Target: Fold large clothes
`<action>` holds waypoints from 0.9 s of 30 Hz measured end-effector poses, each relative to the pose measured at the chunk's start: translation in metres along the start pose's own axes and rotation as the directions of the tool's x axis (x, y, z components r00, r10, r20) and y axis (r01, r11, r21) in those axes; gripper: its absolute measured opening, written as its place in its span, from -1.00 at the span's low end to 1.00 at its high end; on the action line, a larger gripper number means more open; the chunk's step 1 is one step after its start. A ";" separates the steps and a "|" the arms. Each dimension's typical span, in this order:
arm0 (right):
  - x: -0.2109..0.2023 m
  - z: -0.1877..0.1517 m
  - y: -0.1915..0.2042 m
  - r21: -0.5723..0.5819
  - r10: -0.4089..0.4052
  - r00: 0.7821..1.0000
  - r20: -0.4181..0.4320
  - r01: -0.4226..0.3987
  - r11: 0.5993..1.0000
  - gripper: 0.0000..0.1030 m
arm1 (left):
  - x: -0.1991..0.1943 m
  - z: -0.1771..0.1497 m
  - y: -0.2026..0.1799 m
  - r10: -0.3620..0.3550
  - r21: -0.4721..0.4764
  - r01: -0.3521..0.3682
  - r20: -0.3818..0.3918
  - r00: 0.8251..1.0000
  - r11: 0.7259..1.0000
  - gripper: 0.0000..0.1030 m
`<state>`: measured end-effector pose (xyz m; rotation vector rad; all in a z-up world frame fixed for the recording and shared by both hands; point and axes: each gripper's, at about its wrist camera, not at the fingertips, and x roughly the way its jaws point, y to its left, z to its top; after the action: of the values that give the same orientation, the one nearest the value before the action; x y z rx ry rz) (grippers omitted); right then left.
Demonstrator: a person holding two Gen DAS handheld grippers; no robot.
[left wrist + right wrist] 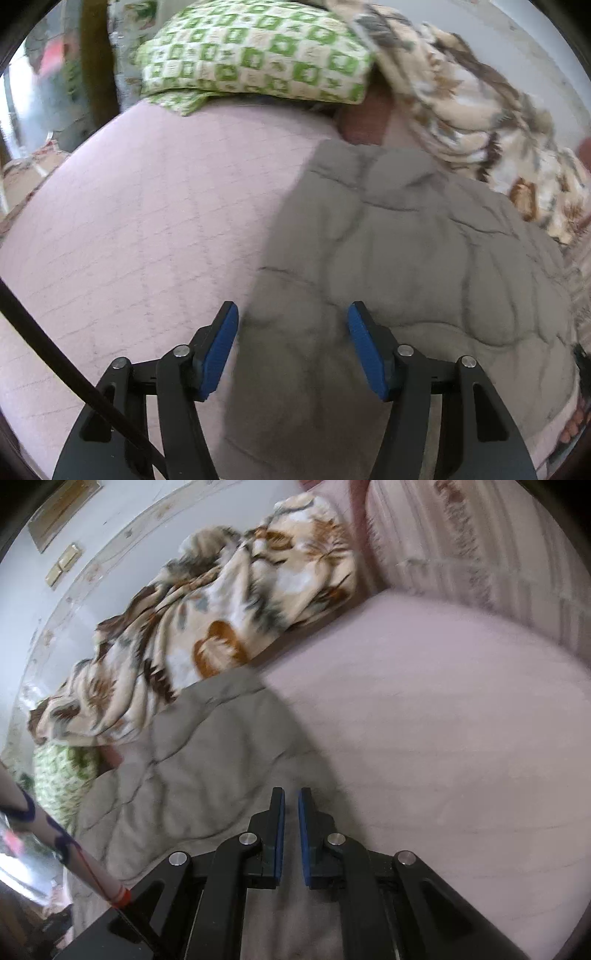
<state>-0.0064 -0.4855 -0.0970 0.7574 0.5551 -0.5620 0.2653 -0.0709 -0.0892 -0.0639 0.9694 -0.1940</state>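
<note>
Pink bedsheet (pixel 129 229) carries my grey quilted garment (pixel 406 251), spread flat beside a floral blanket (pixel 229 602). My left gripper (pixel 291 343) hangs open over its edge; my right gripper (pixel 291 834) looks closed, seemingly on nothing

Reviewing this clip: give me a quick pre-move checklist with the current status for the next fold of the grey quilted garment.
1. Left gripper open over the garment: ok.
2. Right gripper holding fabric: not ok, its blue pads are nearly together with nothing visibly between them.
3. Garment lying flat on the bedsheet: ok.
4. Floral blanket clear of the garment: not ok, it overlaps the far edge.
5. Pillow off the garment: ok.
6. Garment's near hem: cannot tell, hidden.
</note>
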 end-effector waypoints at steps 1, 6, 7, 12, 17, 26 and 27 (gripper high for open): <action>-0.002 0.002 -0.005 0.001 -0.060 0.998 0.016 0.060 0.998 -0.73 | 0.001 0.001 0.005 -0.008 -0.017 0.008 -0.008 1.000 1.000 0.23; -0.011 0.007 -0.031 0.093 -0.194 0.980 0.044 0.189 0.978 -0.50 | -0.002 -0.001 0.019 0.006 -0.074 -0.007 -0.022 1.000 0.997 0.24; -0.015 0.007 -0.033 0.104 -0.202 0.978 0.052 0.196 0.975 -0.50 | -0.005 -0.003 0.022 0.000 -0.085 -0.002 -0.020 1.000 0.996 0.24; -0.045 -0.001 -0.008 0.011 -0.228 0.962 0.150 0.229 0.973 -0.50 | -0.015 -0.013 0.022 0.003 -0.085 -0.004 -0.006 1.000 0.996 0.24; -0.044 -0.028 0.029 -0.165 -0.196 0.972 0.128 0.216 0.962 -0.41 | -0.014 -0.019 0.008 0.072 -0.005 -0.072 0.019 0.997 0.997 0.24; -0.016 -0.050 0.050 -0.278 -0.316 0.935 0.161 0.350 0.895 -0.18 | -0.028 -0.024 -0.003 0.121 0.062 -0.126 0.080 0.990 0.990 0.24; -0.020 -0.051 0.052 -0.274 -0.309 0.935 0.175 0.347 0.897 -0.18 | -0.031 -0.025 -0.004 0.124 0.068 -0.131 0.089 0.988 0.989 0.24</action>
<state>-0.0002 -0.4106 -0.0897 0.3331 0.6381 -0.8122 0.2272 -0.0681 -0.0780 0.0572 0.8777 -0.1081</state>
